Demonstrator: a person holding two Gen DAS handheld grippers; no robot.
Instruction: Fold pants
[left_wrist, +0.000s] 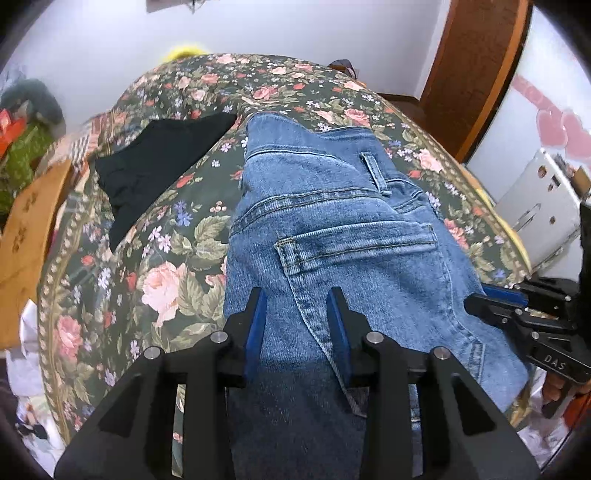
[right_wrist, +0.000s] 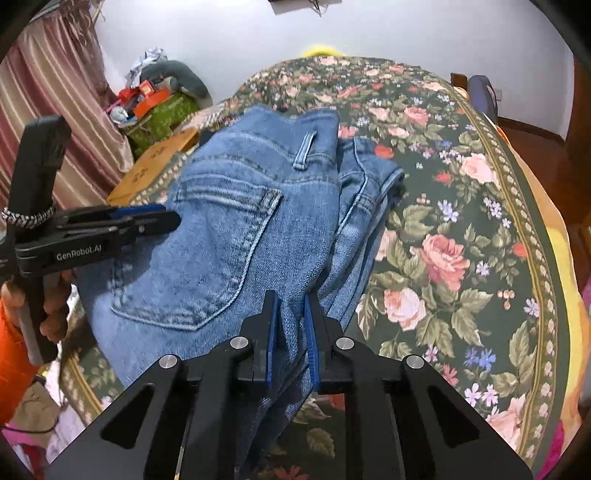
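Two grippers on jeans (left_wrist: 343, 236): right gripper (right_wrist: 291, 314) jaws pinched on denim fold; left gripper (left_wrist: 297, 314) jaws part-open, astride seam.

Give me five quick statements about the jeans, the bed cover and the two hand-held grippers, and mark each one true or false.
1. The jeans lie on a floral bed cover. True.
2. The right hand-held gripper is shut on a fold of denim. True.
3. A black garment lies on top of the jeans. False: it lies beside them on the cover, apart from the denim.
4. The side of the jeans facing up shows a zipper fly. False: a back pocket and a belt loop show.
5. The left hand-held gripper has nothing between its fingers. False: denim lies between them.
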